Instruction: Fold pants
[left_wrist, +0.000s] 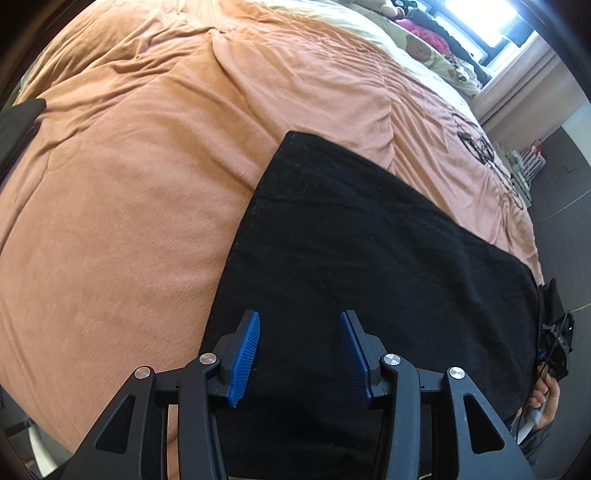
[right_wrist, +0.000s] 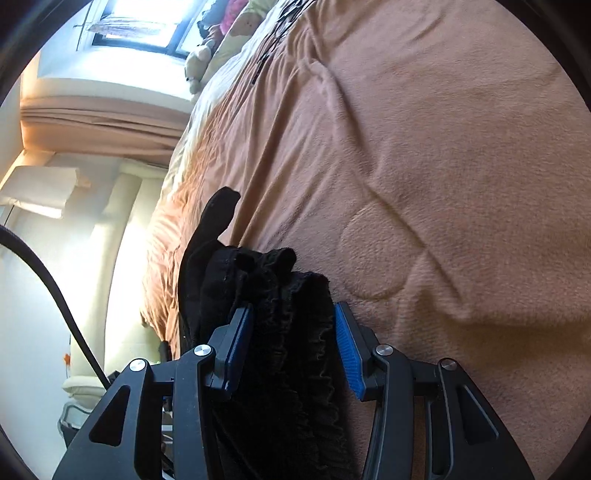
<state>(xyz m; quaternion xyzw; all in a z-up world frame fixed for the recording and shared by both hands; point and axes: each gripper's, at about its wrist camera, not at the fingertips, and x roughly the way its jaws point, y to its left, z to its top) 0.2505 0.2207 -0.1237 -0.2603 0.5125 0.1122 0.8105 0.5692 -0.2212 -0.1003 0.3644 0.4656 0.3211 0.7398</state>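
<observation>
pants (left_wrist: 369, 240) flat on blanket (left_wrist: 129, 184), pillows (left_wrist: 417, 48) beyond (by the window (left_wrist: 480, 18))

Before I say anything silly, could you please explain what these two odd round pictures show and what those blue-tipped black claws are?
Each picture comes from a wide-angle camera on a handheld gripper, looking out along its two fingers; a person holds one in each hand. The first is the left gripper: its jaws are open above black pants spread flat on an orange blanket covering a bed. The second is the right gripper: its blue pads sit against a bunched, gathered part of the pants, which it appears to hold. A window and stuffed toys show at the bed's far end.
</observation>
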